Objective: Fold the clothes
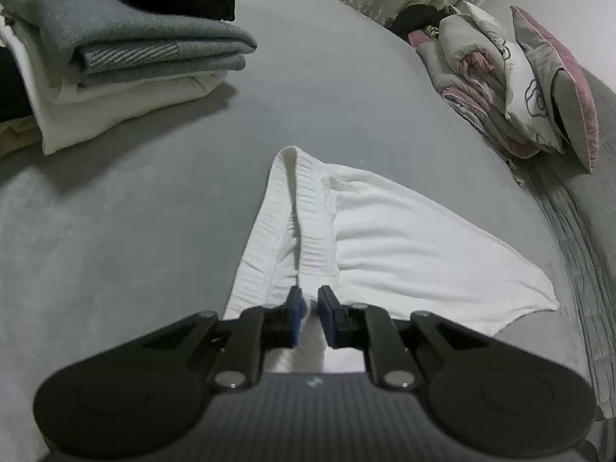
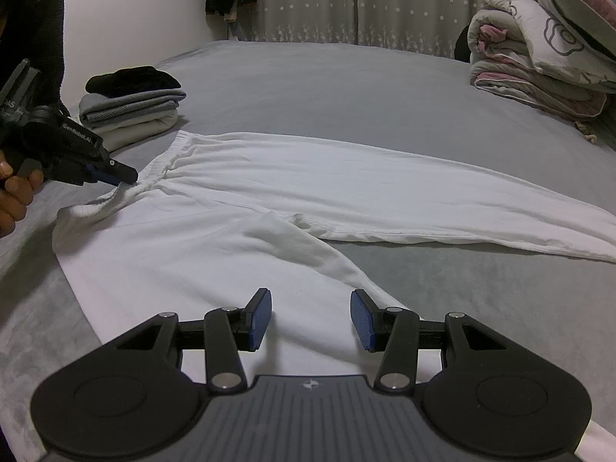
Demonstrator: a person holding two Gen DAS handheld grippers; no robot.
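Gripping the waistband of the white cotton trousers [image 2: 277, 188] to start their fold.

The trousers lie spread flat on the grey bed [image 2: 308, 77], near the stack of folded clothes [image 2: 131, 115]. My left tongs [image 1: 310, 308] are nearly pressed together, pinching the ribbed waistband [image 1: 285, 208]. My right tongs [image 2: 311, 317] hover spread over the nearer leg, holding nothing. Next, I judge, they must pinch that leg.

Grey bed [image 2: 308, 77], star-patterned curtains [image 2: 308, 0], white wall [image 2: 134, 19], rolled bedding [image 2: 539, 65].
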